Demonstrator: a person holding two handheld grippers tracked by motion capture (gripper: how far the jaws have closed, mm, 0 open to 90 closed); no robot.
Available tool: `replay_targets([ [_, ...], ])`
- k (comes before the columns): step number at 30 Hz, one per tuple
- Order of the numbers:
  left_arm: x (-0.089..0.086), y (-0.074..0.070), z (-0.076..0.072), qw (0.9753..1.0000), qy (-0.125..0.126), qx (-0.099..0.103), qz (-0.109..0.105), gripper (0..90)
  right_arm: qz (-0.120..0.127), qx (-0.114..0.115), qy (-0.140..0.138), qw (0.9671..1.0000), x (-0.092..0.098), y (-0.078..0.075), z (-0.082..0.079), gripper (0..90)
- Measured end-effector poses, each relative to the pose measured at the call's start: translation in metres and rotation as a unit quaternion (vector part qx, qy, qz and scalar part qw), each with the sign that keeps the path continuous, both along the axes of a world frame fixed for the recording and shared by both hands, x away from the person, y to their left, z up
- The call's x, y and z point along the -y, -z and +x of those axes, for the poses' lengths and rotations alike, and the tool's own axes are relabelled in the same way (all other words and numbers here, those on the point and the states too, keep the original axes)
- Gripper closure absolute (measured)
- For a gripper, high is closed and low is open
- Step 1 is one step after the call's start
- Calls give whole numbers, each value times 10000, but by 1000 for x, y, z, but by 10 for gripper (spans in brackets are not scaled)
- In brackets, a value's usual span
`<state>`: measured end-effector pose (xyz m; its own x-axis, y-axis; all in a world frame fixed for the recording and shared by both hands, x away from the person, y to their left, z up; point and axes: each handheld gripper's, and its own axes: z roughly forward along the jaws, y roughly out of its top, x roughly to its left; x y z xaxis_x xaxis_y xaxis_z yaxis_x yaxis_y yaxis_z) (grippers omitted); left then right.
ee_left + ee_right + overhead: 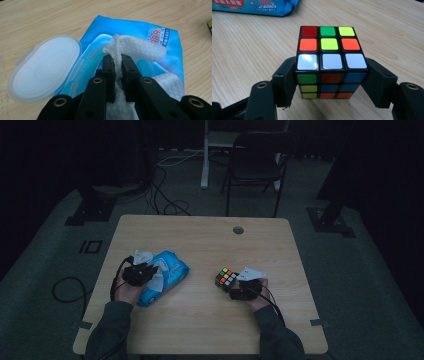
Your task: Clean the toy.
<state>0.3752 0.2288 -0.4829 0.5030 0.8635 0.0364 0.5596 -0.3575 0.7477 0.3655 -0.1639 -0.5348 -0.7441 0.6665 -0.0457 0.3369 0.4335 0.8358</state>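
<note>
While both grippers are engaged, two separate holds are seen on the light wooden table [200,320]. Nearest the front edge, toward the right side, the right gripper [332,82] is closed against the two opposite sides of a scrambled, multicoloured plastic puzzle cube [329,62], which rests on the surface with its white row facing the jaws. Toward the left edge, the left gripper [118,67] is pinched tightly on a white, textured wet wipe [136,47] that is drawn up out of the opening of a soft blue plastic wipe packet [150,27]. The packet's translucent oval flip lid [45,75] is folded fully open beside it (hinged back flat against the table). Farther off, a small round cable hole [238,230] is set near the rear edge.

Several slips can be foreseen. Should the wipe be pulled upward with nothing weighing the packet down, the whole light packet is likely to be lifted or dragged along, or a second wipe may be trailed out behind the first. A thin, damp sheet may also be torn at the pinch. On the other side, the smooth cube could be twisted or squeezed out of the jaws if the grip is off-centre.
</note>
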Motion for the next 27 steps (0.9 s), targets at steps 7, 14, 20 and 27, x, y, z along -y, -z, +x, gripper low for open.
replay_targets([
  [7, -1, 0, 0, 10000, 0, 4, -6, 839, 22, 7, 24, 10000, 0, 0, 0, 342],
  [14, -1, 0, 0, 10000, -2, 2, -19, 838, 16, 32, 42, 10000, -1, 1, 1, 309],
  [20, -1, 1, 0, 10000, 1, 4, -26, 838, 9, 68, 73, 9999, -4, 2, 1, 333],
  [27, -2, 0, 0, 10000, 10, 15, -83, 840, 66, 66, 115, 9999, -3, 2, 2, 344],
])
